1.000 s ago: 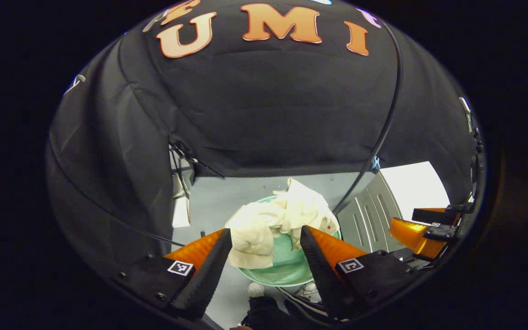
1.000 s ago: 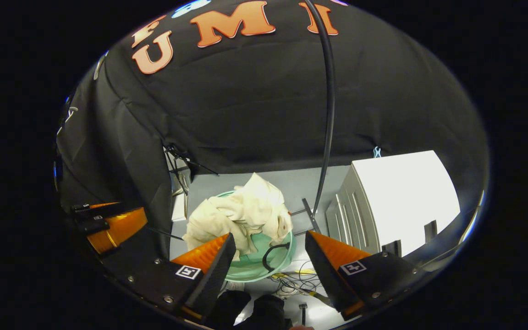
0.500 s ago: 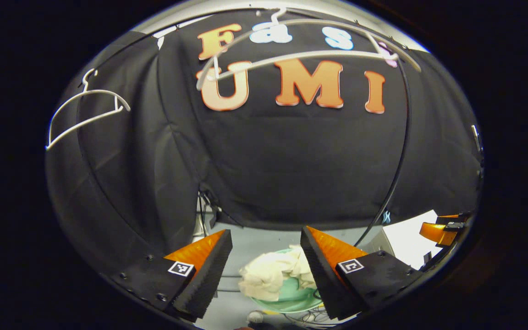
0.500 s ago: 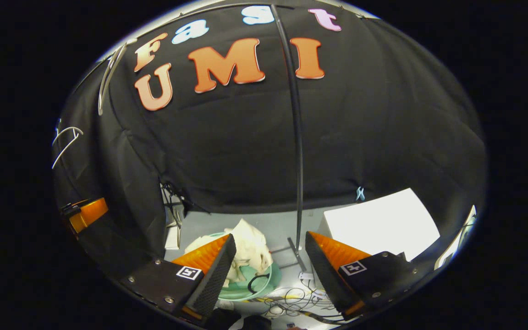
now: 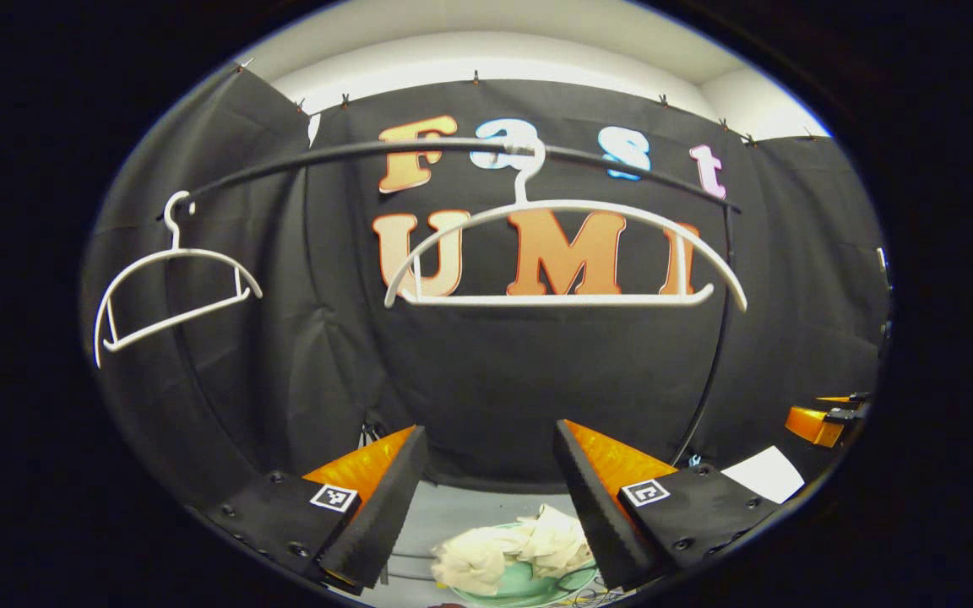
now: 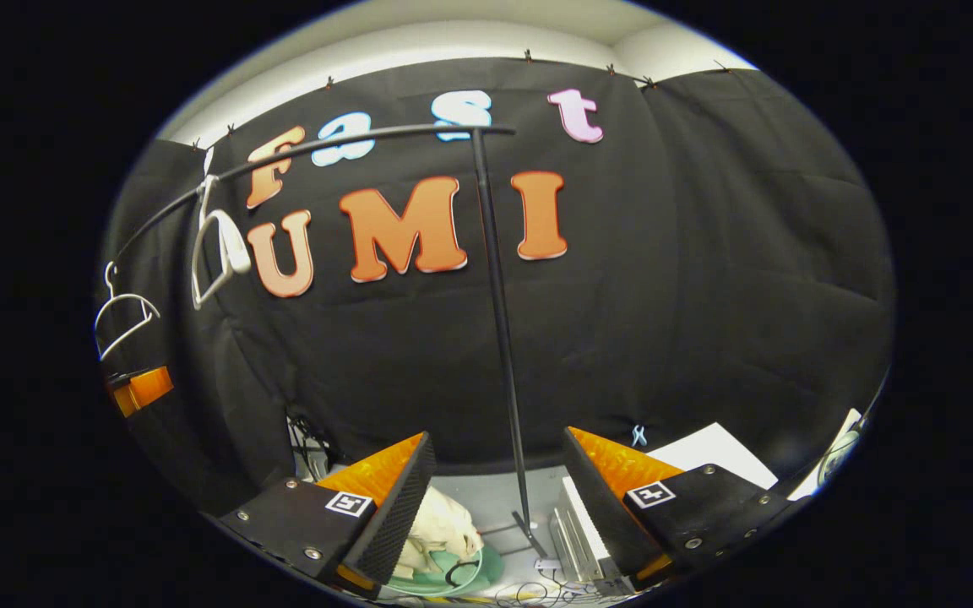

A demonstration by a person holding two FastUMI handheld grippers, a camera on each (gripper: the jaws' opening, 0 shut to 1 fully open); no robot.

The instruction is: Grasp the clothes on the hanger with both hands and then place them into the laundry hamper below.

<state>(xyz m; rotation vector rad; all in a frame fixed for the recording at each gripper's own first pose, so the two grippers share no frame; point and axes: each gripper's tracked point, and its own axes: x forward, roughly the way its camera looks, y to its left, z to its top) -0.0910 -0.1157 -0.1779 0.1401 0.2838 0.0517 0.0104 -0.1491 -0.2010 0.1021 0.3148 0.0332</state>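
The cream clothes (image 5: 510, 547) lie heaped in the green laundry hamper (image 5: 529, 584) on the floor, spilling over its rim, so the placing step looks finished. The white hanger (image 5: 562, 253) on the black rail (image 5: 351, 154) is bare, and a second bare hanger (image 5: 167, 291) hangs near the rail's left end. The left gripper (image 5: 486, 498) is released, jaws apart and holding nothing; the right gripper (image 6: 497, 507) is released and empty too. I judge that the next move needs only a retreat.
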